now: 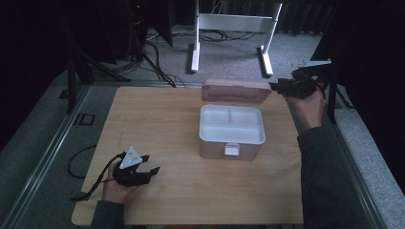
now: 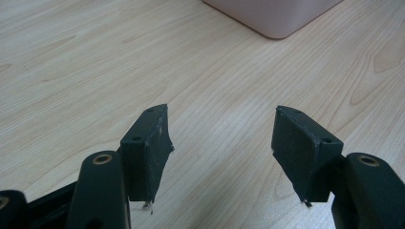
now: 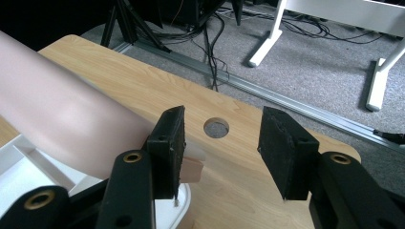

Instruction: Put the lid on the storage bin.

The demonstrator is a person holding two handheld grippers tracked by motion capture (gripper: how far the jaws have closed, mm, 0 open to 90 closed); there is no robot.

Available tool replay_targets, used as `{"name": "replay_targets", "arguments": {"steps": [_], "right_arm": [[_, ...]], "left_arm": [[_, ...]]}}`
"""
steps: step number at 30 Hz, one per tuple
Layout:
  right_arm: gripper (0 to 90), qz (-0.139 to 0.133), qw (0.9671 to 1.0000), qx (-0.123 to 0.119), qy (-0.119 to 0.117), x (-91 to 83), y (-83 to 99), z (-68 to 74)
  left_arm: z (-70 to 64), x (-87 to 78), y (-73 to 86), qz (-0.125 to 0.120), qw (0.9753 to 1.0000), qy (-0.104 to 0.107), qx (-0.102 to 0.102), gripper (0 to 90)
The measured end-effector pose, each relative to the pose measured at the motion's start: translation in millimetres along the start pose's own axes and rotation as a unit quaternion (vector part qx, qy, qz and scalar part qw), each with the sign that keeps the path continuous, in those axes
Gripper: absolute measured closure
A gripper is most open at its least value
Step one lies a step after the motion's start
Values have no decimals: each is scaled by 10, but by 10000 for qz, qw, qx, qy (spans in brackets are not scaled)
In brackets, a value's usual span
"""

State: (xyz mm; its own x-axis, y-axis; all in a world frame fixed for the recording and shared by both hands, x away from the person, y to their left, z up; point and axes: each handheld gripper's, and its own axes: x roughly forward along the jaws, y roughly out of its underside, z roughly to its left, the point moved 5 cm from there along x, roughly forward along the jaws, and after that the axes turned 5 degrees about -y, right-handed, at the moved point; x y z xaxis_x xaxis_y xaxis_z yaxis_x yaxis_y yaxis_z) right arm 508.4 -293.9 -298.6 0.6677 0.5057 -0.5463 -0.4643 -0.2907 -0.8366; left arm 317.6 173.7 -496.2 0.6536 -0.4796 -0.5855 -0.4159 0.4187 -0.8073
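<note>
A pink box (image 1: 229, 152) stands in the middle of the wooden table (image 1: 157, 119), with an empty white divided tray (image 1: 205, 131) inside it. Its pink lid (image 1: 236, 90) stands upright at the back. My right gripper (image 1: 274, 87) is open at the lid's right top corner. In the right gripper view the lid (image 3: 62, 124) lies against the outer side of the left jaw of that gripper (image 3: 222, 143), and its corner pokes just past the jaw. My left gripper (image 1: 150, 163) rests open near the table's front left. Bare wood lies between its jaws (image 2: 222, 143), with the box's corner (image 2: 274, 16) ahead.
A round cable hole (image 3: 216, 128) is cut in the table's back right corner. Beyond the table are a white desk frame (image 1: 229, 28), loose cables (image 1: 157, 62) on grey carpet and a metal floor rail (image 1: 43, 157) along the left.
</note>
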Motion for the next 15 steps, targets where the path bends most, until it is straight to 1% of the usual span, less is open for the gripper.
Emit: {"name": "replay_targets", "arguments": {"steps": [11,13,15], "right_arm": [[515,4,10000,-68,-28,-27,53,55],[503,-6,9999,-82,-73,-25,58,79],[501,29,9998,-159,-120,-4,67,121]], "left_arm": [[-6,7,-2,2,10000,4,8,381],[-6,6,-2,3,10000,5,7,381],[-5,2,-3,-1,10000,1,2,381]]}}
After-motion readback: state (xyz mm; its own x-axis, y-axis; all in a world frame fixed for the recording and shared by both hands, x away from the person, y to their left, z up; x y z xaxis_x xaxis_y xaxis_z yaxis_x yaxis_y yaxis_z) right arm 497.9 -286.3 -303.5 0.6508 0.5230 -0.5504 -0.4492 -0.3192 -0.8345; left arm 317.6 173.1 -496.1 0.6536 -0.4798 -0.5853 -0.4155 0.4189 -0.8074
